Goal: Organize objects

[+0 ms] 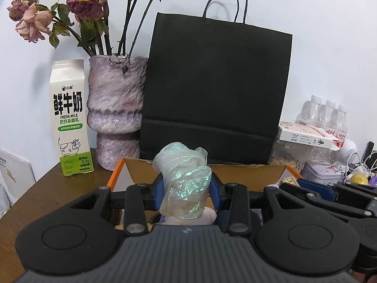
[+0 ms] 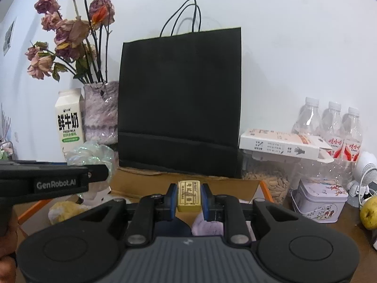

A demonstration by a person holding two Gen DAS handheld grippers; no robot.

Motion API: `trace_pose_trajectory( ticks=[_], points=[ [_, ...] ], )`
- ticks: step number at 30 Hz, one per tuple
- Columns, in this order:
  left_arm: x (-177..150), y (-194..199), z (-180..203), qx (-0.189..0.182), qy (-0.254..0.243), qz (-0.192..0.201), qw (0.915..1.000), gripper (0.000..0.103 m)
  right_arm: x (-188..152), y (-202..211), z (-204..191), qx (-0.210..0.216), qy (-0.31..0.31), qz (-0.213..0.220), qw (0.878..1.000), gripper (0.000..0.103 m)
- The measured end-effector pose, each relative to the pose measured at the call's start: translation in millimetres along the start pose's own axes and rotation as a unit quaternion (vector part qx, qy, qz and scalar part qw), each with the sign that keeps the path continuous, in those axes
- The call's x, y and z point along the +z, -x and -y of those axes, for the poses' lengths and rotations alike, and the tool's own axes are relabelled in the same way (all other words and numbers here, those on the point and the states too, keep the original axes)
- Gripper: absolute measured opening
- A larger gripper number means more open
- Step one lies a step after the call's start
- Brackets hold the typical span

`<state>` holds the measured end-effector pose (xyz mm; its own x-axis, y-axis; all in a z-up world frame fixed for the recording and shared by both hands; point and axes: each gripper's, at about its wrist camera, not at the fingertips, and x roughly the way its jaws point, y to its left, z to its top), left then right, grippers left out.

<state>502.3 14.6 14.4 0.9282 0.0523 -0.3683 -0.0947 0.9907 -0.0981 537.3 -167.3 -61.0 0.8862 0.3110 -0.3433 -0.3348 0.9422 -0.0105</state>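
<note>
- The left gripper was clamped on a glittery wrapped bundle, upright above the open cardboard box.
- The right gripper pinched a gold bar, box directly beneath.

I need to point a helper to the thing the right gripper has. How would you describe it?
Start at the tall black paper bag against the wall. An open cardboard box sits in front of it; above that, the right gripper is shut on a small gold bar, the only yellow, metallic-looking block with printed characters.
</note>
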Motion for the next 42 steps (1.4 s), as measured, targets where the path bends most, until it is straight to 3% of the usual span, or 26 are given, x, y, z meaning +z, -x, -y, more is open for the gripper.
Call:
trace_pose_trajectory(
  ticks=[2, 3, 4, 5, 6, 7, 8, 11, 25, 33, 42],
  points=[
    [-0.6, 0.3, 0.4, 0.002, -0.005, 0.002, 1.0000, 0.052, -1.9, -1.9, -0.7, 0.002, 0.004, -0.008, 1.000, 0.020],
    [-1.2, 0.9, 0.6, 0.005, -0.008, 0.004, 0.9999, 0.067, -2.7, -2.6, -0.2, 0.003, 0.003, -0.012, 1.000, 0.020],
    [-1.7, 1.6, 0.6, 0.006, -0.011, 0.006, 0.9999, 0.077, -3.3, -2.9, 0.6, 0.004, 0.002, -0.015, 1.000, 0.026],
    [-2.4, 2.9, -0.2, 0.009, -0.011, 0.011, 0.9998, 0.094, -3.8, -2.7, 1.3, 0.003, 0.001, -0.017, 1.000, 0.034],
    [-2.5, 4.5, -1.6, 0.014, -0.009, 0.018, 0.9997, 0.103, -3.9, -2.5, 2.5, -0.001, -0.003, -0.018, 1.000, 0.061],
    [-2.5, 6.7, -3.4, 0.019, -0.007, 0.027, 0.9994, 0.103, -3.6, -2.4, 3.7, -0.009, -0.006, -0.016, 1.000, 0.095],
    [-1.6, 7.8, -4.9, 0.019, -0.005, 0.031, 0.9993, 0.103, -3.5, -2.1, 5.2, -0.018, -0.008, -0.013, 1.000, 0.103],
    [0.6, 9.3, -9.3, 0.021, 0.003, 0.031, 0.9993, 0.103, -2.2, -0.7, 9.5, -0.032, -0.011, -0.010, 0.999, 0.103],
    [2.1, 20.7, -12.5, 0.023, -0.002, 0.037, 0.9991, 0.103, 1.9, 12.7, 8.2, -0.023, -0.011, -0.008, 1.000, 0.103],
    [1.1, 48.0, -13.5, 0.011, -0.017, 0.045, 0.9988, 0.103, 5.4, 35.8, 9.1, -0.017, -0.020, -0.009, 1.000, 0.103],
    [-12.7, 83.0, -15.6, -0.003, -0.035, 0.027, 0.9990, 0.103, -4.5, 76.0, 4.3, -0.005, -0.005, -0.010, 1.000, 0.103]
  ],
)
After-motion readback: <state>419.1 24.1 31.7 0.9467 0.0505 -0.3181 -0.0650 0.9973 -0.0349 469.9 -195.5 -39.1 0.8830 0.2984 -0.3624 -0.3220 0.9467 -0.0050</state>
